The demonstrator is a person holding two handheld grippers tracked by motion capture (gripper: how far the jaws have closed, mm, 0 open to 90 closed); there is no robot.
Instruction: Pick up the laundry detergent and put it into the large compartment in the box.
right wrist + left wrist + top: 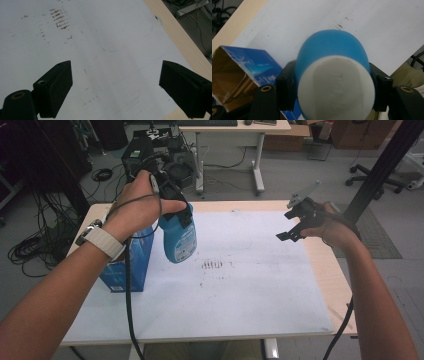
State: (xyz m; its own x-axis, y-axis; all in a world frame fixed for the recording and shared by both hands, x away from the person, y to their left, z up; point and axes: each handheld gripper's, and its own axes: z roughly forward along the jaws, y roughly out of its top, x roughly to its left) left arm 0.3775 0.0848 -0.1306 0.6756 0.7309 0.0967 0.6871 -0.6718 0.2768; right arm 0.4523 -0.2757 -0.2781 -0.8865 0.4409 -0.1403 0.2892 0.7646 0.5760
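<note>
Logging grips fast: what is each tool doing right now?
Left tool: closed on the blue bottle, held off the table.
Right tool: open, holding nothing, above the white mat.

The bottle (pixel 179 236) hung above the table's (pixel 320 262) left part, clamped in the left gripper (pixel 172 202); the open box (pixel 127 265) stood just left of it. The right gripper (pixel 295 222) hovered well apart over the right side.

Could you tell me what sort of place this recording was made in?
Probably a lab or office workroom: a desk with a keyboard behind the table, coiled cables on the floor, and an office chair.
</note>
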